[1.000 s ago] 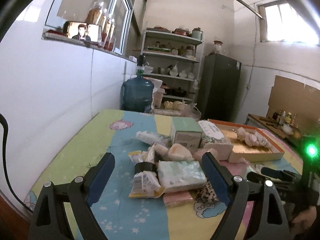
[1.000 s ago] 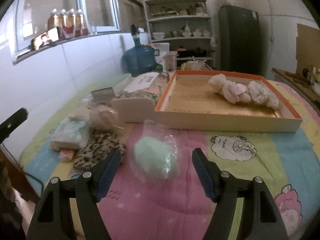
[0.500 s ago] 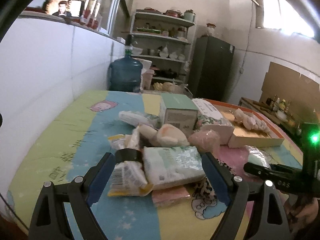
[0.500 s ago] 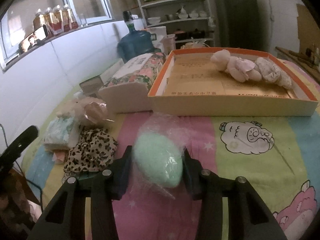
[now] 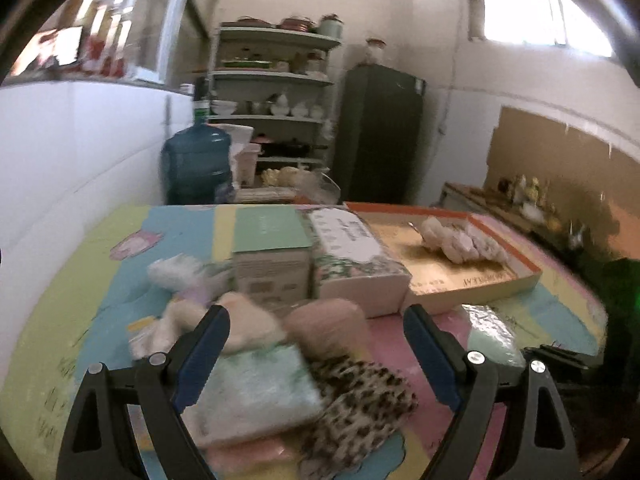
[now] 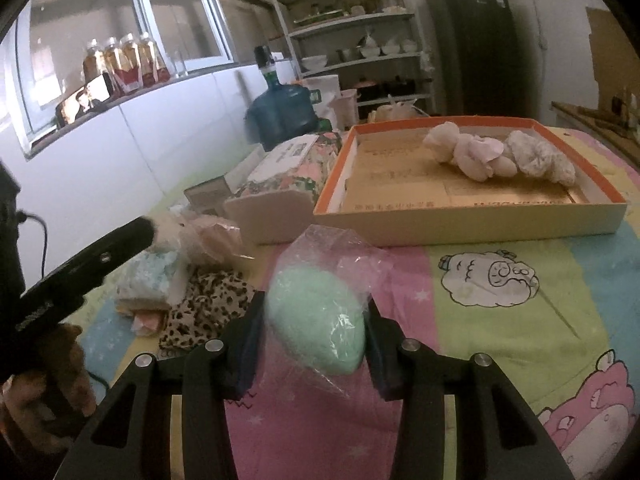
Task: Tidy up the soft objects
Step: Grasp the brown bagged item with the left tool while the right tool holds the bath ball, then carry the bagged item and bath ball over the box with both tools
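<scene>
My right gripper is shut on a mint-green soft ball in a clear plastic bag, just above the pink stripe of the cloth. The orange-rimmed cardboard tray lies beyond it and holds pale soft lumps. My left gripper is open over a heap of soft things: a pale green pack, a leopard-print cloth, a pink ball and cream pieces. The heap also shows in the right wrist view. The bagged green ball shows at the right in the left wrist view.
A floral tissue box and a green-topped carton stand between the heap and the tray. A blue water jug, shelves and a dark fridge stand behind the table. A white wall runs along the left.
My right gripper closed on the bagged green ball and lifted it slightly. My left gripper moved forward and right over the heap, staying open.
</scene>
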`<state>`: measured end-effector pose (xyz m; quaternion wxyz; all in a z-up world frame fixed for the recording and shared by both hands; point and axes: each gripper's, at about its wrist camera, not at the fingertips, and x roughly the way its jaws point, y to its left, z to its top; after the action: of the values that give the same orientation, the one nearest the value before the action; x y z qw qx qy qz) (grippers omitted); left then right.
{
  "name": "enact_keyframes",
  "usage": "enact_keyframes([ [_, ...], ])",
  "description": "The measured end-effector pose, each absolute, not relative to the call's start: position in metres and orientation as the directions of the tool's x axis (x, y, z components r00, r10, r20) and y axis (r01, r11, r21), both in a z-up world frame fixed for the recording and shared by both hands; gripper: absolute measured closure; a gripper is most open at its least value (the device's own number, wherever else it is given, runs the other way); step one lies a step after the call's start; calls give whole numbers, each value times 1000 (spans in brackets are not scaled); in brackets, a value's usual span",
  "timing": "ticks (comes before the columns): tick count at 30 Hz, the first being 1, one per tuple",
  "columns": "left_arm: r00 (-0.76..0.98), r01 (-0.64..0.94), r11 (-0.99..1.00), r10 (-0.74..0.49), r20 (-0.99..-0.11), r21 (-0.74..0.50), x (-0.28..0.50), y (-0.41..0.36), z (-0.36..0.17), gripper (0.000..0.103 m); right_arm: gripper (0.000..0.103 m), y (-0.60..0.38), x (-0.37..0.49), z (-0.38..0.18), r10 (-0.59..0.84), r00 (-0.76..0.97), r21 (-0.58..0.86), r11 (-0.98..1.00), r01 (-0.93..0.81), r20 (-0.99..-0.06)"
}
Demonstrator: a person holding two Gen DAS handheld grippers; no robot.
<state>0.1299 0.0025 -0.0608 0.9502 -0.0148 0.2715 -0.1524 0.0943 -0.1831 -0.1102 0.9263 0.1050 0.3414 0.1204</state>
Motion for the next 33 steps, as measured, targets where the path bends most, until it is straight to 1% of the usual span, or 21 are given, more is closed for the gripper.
enact_keyframes([
  [5,777,265,964,-237,-583,-38,156,-21,-71,14,57,-196,94,-112,290,741,295,947,-129,-606],
  [7,775,254,967,-210,-597,-10,164,-26,-74,15,57,-199,94,-112,291,743,299,946,-128,-602],
  [9,768,240,971,-179,-615,18,170,-31,-77,17,57,-201,94,-112,295,744,305,944,-128,-599],
  [13,725,239,969,-142,-674,54,179,-38,-89,26,57,-203,95,-114,307,742,318,939,-133,-596],
  [15,722,252,967,-164,-672,35,178,-35,-88,36,57,-205,95,-115,309,742,324,937,-131,-594],
  [21,711,267,962,-234,-663,-54,173,-20,-87,47,57,-211,93,-115,314,747,337,933,-127,-586],
  [28,738,270,958,-269,-619,-94,156,-17,-75,47,57,-215,89,-110,318,759,345,929,-132,-568],
  [33,760,296,948,-309,-572,-119,141,-23,-55,48,57,-222,84,-100,311,781,345,929,-130,-542],
])
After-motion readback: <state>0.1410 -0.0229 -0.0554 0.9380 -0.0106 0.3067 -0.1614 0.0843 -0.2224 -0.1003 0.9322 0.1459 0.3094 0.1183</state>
